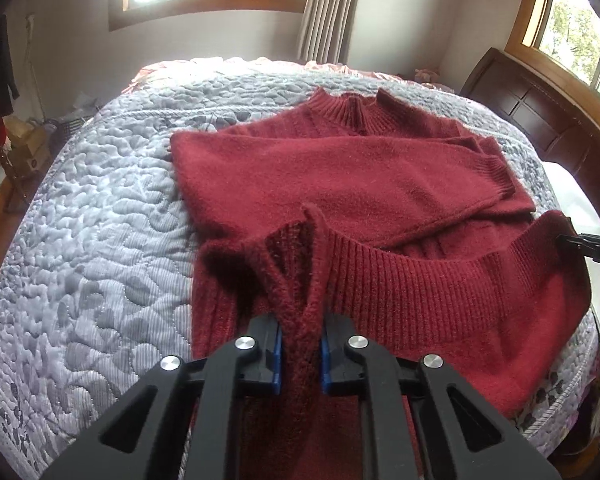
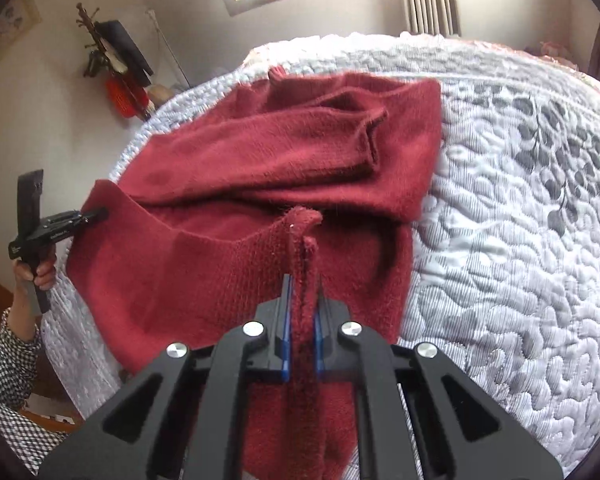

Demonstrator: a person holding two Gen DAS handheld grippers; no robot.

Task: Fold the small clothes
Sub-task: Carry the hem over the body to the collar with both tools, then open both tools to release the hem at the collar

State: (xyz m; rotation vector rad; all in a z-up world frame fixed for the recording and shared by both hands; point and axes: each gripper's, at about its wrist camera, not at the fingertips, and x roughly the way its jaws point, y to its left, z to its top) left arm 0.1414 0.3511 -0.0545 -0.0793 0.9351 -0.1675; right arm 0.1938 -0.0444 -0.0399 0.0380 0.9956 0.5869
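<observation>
While sweater lay on quilt, I had left gripper and right gripper both pinched tight on its hem

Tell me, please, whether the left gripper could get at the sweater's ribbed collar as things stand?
Probably not yet: the left gripper is shut on the red sweater's hem, as is the right gripper. The collar lies bare at the far end; it must let go first.
</observation>
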